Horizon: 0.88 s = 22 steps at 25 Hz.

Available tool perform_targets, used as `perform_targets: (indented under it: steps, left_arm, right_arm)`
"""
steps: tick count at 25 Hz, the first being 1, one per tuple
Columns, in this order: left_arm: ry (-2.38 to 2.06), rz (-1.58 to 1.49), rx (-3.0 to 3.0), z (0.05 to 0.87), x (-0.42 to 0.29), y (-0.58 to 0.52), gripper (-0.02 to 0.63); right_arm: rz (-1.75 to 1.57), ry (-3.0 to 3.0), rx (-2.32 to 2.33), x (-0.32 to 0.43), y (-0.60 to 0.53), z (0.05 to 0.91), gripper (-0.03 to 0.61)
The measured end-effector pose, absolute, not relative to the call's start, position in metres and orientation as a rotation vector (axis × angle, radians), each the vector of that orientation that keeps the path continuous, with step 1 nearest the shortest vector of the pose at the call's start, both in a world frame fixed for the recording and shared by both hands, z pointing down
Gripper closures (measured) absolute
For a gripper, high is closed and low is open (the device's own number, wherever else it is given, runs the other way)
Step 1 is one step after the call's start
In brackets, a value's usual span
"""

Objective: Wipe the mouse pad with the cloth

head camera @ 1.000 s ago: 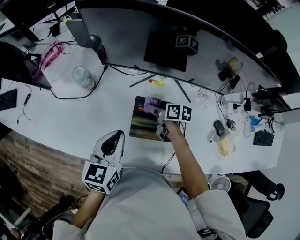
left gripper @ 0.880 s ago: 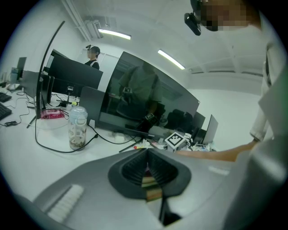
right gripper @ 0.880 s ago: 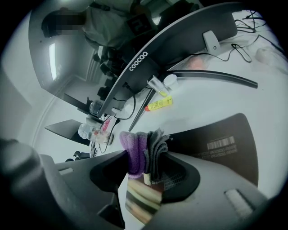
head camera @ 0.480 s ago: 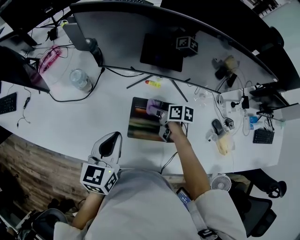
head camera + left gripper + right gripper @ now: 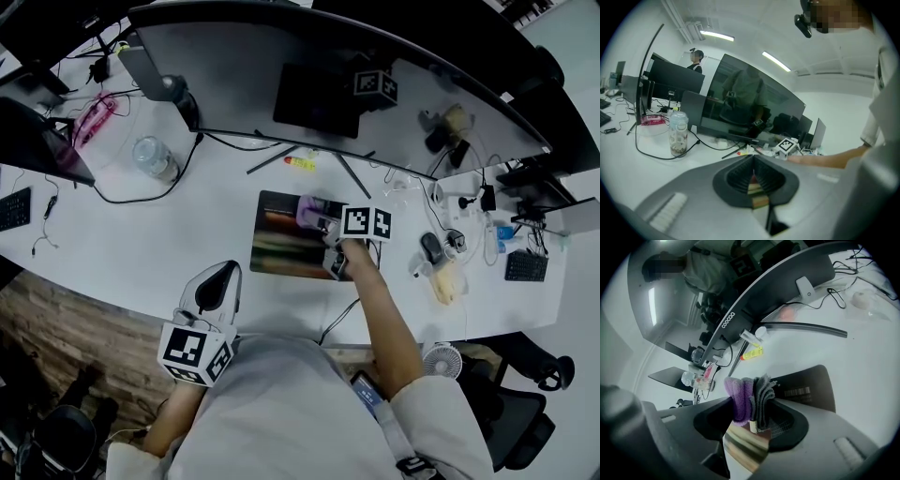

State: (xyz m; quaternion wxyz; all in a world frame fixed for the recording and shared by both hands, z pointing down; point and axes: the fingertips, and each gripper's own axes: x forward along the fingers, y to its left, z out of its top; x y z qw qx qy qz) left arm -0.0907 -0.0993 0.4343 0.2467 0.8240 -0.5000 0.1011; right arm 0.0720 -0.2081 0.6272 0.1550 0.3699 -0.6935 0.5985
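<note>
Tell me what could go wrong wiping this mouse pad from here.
1. Nothing pins the mouse pad. The left gripper is shut and held away from it, so the pad may slide under a stroke.
2. The right gripper pinches only a fold of the cloth, so drag could pull it free.
3. A small yellow item lies just beyond the pad's far edge, and a long stroke might knock it.

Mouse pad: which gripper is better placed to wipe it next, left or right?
Right. The right gripper is shut on the cloth over the mouse pad; the left gripper is shut, empty, at the desk's near edge.
</note>
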Motion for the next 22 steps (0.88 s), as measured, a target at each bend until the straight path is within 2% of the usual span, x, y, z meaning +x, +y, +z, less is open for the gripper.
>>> perform_targets:
  steps: [22]
  left_arm:
    - [-1.338, 0.292, 2.270, 0.436, -0.079, -0.097, 0.614]
  right_arm:
    - [1.744, -1.953, 1.085, 0.112, -0.201, 0.630, 0.365]
